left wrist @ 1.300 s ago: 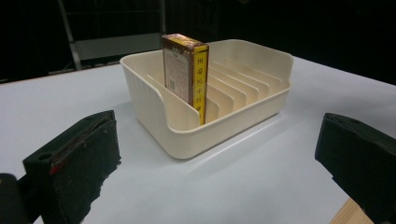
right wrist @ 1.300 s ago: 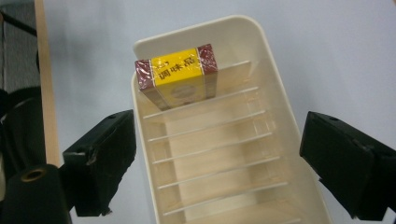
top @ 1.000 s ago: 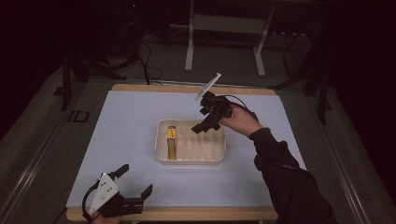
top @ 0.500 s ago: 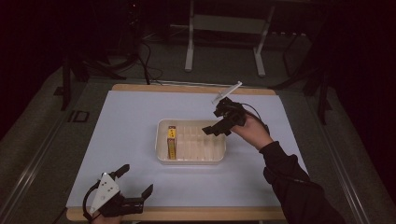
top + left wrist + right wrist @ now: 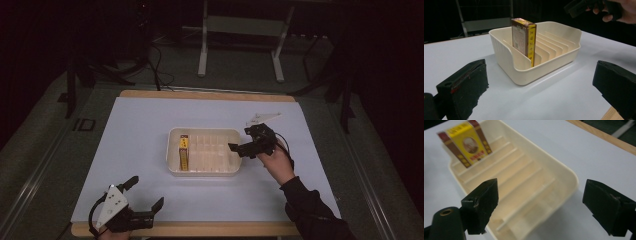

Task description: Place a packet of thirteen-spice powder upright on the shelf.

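— What's the setting?

— A dark room with metal stands and cables on the floor behind a wooden table (image 5: 200, 95) covered by a pale sheet (image 5: 140, 135). Near the middle of the sheet sits a cream slotted tray (image 5: 172, 150), its dividers running across its short width.

— And the box?

— A yellow and brown box (image 5: 183, 152) stands on edge in the end slot at the tray's left in the high view. Its long axis runs from the near wall to the far wall, parallel to the dividers, with the narrow yellow spine facing up. In the left gripper view it (image 5: 524, 37) rises well above the tray's rim (image 5: 536, 72); in the right gripper view its printed face (image 5: 466, 142) looks toward the camera from the tray's far end.

— Where are the grippers?

— The right gripper (image 5: 240, 148) hovers at the tray's right end, jaws wide apart with nothing between them, straddling the tray's end (image 5: 571, 180) in its own view. The left gripper (image 5: 145, 197) rests near the table's front edge, well apart from the tray, jaws also spread and empty.
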A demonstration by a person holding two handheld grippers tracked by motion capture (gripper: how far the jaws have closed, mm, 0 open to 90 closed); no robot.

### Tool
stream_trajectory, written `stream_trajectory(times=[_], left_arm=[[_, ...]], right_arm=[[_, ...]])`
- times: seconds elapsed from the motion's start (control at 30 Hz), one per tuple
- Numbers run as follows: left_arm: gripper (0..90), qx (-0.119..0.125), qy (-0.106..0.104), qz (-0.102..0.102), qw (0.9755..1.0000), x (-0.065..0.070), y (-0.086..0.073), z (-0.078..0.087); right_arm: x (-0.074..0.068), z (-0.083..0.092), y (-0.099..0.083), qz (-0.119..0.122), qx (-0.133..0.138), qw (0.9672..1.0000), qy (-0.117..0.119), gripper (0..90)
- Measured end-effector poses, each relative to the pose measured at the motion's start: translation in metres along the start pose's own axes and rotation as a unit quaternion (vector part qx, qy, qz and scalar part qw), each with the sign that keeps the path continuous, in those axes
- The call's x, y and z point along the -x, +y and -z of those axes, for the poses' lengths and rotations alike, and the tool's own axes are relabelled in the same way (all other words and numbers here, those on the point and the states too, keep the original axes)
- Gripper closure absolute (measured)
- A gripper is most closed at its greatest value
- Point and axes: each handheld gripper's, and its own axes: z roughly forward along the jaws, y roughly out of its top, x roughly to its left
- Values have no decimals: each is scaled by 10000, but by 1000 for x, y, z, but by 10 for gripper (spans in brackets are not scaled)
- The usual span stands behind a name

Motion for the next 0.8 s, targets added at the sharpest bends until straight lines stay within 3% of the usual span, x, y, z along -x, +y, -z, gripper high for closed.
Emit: stream_trajectory(times=[0.07, 0.2, 0.33, 0.63, 0.8], left_arm=[[0, -5, 0, 5, 10000, 0, 0, 0], [0, -13, -7, 0, 10000, 0, 0, -1], [0, 6, -2, -3, 10000, 0, 0, 0], [0, 14, -33, -15, 10000, 0, 1, -1], [0, 8, -49, -26, 10000, 1, 1, -1]], right_arm=[[1, 0, -8, -37, 109, 9997, -195, 131], [5, 3, -18, -129, 246, 9990, -345, 130], [10, 8, -32, -216, 492, 9963, -670, 131], [21, 17, -54, -442, 805, 9904, -1037, 127], [26, 18, -57, -524, 845, 9896, -1039, 126]])
